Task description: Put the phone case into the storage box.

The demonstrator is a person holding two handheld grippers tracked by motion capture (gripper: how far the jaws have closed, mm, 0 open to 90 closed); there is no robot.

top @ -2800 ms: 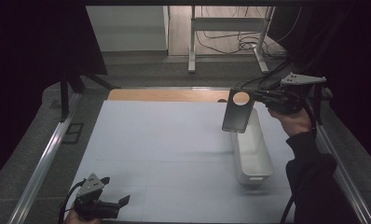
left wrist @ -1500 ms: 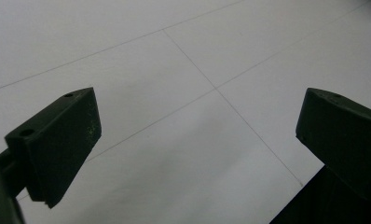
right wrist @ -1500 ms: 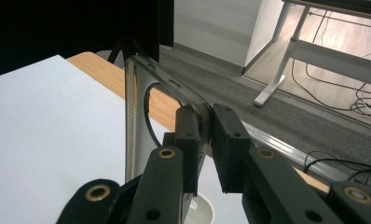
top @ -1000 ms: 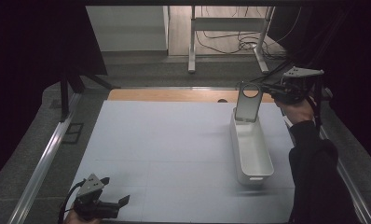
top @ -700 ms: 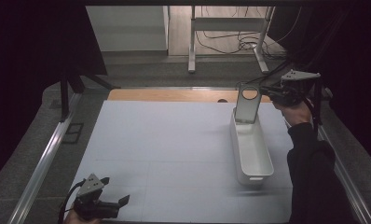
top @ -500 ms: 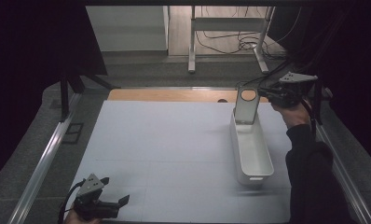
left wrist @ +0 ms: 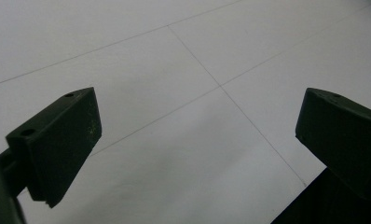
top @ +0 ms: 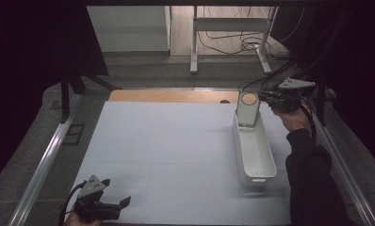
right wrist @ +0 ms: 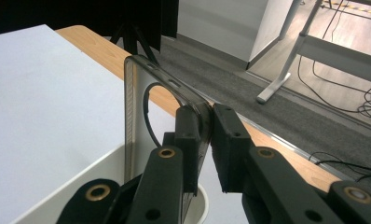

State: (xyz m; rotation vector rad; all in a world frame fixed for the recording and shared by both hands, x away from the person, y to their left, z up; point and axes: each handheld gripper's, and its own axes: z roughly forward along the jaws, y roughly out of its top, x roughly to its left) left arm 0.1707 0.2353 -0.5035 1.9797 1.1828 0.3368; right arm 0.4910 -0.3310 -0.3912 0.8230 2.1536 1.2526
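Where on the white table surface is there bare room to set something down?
The broad white sheet between the left gripper and the long white plastic bin lies bare. It is crowded at the bin's far end, where the right gripper holds the clear phone case.

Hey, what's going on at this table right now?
A person works with a hand-held gripper in each hand. The right hand-held gripper is shut on a clear phone case, holding it upright with its lower end inside the far end of a white bin. The left hand-held gripper rests open at the near edge of the table, holding nothing.
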